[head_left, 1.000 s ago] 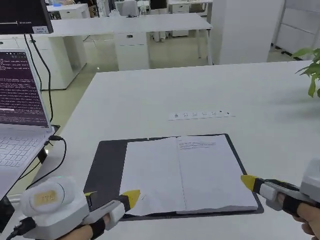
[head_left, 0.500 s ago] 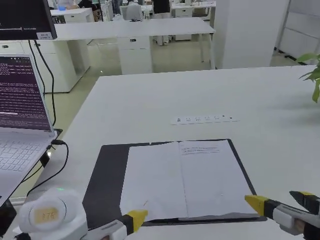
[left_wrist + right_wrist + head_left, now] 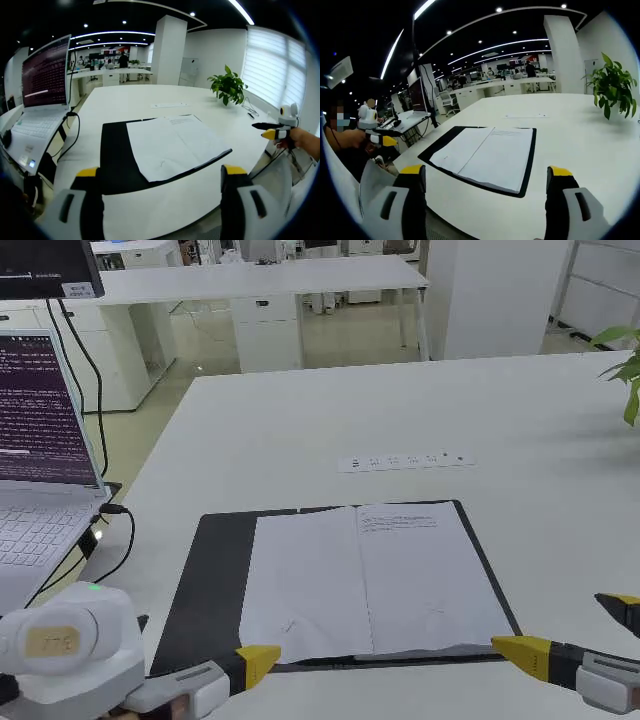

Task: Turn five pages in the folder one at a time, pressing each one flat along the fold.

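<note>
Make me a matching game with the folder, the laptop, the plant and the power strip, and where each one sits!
Things:
1. folder
2. laptop
3. plant
4. power strip

Places:
A. far right side of the table
B. flat on the table, just beyond the folder
C. lying open in the middle, white pages up
D. at the left, screen lit

Pairs: 1-C, 2-D, 3-A, 4-B.
</note>
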{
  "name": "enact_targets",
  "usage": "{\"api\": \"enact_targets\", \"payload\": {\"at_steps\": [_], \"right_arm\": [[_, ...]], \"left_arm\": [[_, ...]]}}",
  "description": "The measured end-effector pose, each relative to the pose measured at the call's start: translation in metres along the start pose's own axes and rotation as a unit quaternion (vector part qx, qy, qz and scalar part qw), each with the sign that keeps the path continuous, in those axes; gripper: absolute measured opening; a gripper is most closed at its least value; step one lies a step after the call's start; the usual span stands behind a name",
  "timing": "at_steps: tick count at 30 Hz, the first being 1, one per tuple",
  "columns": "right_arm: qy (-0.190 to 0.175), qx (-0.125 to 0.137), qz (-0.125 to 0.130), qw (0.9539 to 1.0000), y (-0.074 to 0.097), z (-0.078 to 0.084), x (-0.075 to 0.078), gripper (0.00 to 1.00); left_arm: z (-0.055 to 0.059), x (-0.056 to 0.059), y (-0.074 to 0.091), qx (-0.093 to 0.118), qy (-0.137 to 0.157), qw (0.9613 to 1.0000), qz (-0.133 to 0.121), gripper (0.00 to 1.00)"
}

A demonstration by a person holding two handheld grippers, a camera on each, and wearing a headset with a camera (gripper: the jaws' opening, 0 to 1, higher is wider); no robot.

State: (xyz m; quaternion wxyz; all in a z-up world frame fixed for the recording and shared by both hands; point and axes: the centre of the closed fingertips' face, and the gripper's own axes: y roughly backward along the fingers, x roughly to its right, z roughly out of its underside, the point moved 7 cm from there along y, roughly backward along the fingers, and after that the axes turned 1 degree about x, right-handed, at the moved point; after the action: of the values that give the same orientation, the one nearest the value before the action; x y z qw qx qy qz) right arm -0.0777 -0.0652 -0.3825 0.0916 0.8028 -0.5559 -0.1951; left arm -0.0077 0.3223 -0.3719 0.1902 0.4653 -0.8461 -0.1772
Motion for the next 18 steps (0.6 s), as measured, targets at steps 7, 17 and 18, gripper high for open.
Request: {"api": "enact_targets", "payload": {"at_steps": [7,17,18], "right_arm": [[0.016,-0.012,-0.003,0.9998,-0.001,0.003,-0.003,0.99],[0.023,-0.023,-0.012,0.9994,-0.005,0.007,-0.008,0.95],[0.022,-0.024,-0.013,0.9994,-0.005,0.008,-0.008,0.94]], "left_arm": [[0.003,-0.010,0.010,-0.007,0.006,0.9999,-0.008,0.99],[0.007,-0.006,0.005,-0.011,0.004,0.9999,0.004,0.98],[0.007,-0.005,0.003,-0.012,0.004,0.9999,0.006,0.97]]}}
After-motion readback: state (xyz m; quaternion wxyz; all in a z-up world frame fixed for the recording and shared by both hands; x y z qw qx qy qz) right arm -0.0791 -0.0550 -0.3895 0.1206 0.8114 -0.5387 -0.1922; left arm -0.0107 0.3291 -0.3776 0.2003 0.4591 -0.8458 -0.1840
